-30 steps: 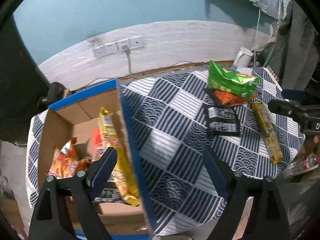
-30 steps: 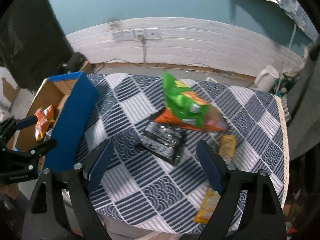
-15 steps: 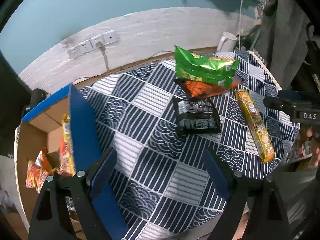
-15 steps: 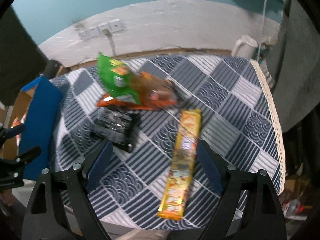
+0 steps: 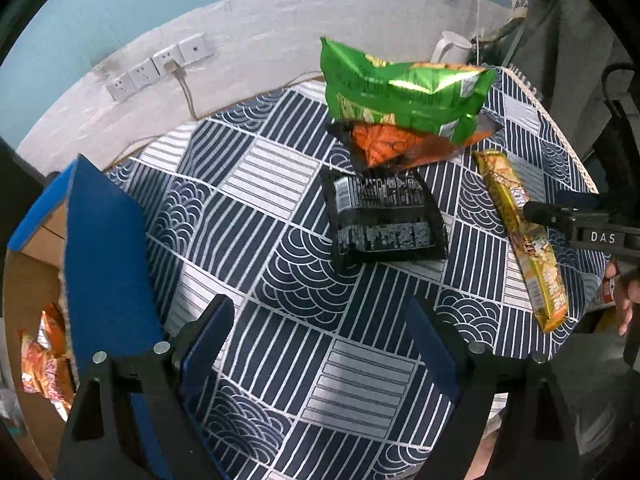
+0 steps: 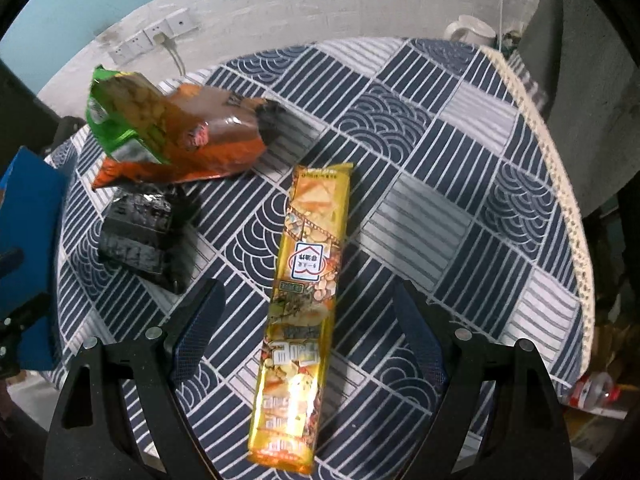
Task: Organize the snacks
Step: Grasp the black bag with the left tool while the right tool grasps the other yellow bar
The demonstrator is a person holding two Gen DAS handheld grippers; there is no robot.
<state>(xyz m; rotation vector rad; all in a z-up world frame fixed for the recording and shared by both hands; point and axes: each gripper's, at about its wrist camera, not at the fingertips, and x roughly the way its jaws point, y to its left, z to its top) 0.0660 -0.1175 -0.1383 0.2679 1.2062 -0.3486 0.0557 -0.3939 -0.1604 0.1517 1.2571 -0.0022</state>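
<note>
On the left wrist view, the cardboard box (image 5: pixel 44 240) with blue flaps sits at the table's left edge and already holds some orange packets (image 5: pixel 42 356), so part of the sorting looks done. Four snacks still lie on the table (image 5: pixel 280 160): a green bag (image 5: pixel 396 92) resting on an orange bag (image 5: pixel 396 146), a black packet (image 5: pixel 380 216) just beside them, and a long yellow pack (image 5: pixel 520 236). The left gripper (image 5: pixel 320 352) hangs above bare cloth, jaws spread and empty.

From the right wrist view, the right gripper (image 6: pixel 308 344) hovers over the long yellow pack (image 6: pixel 306 300), jaws spread wide to either side of it, not pressing. That pack is probably next for the box.
</note>
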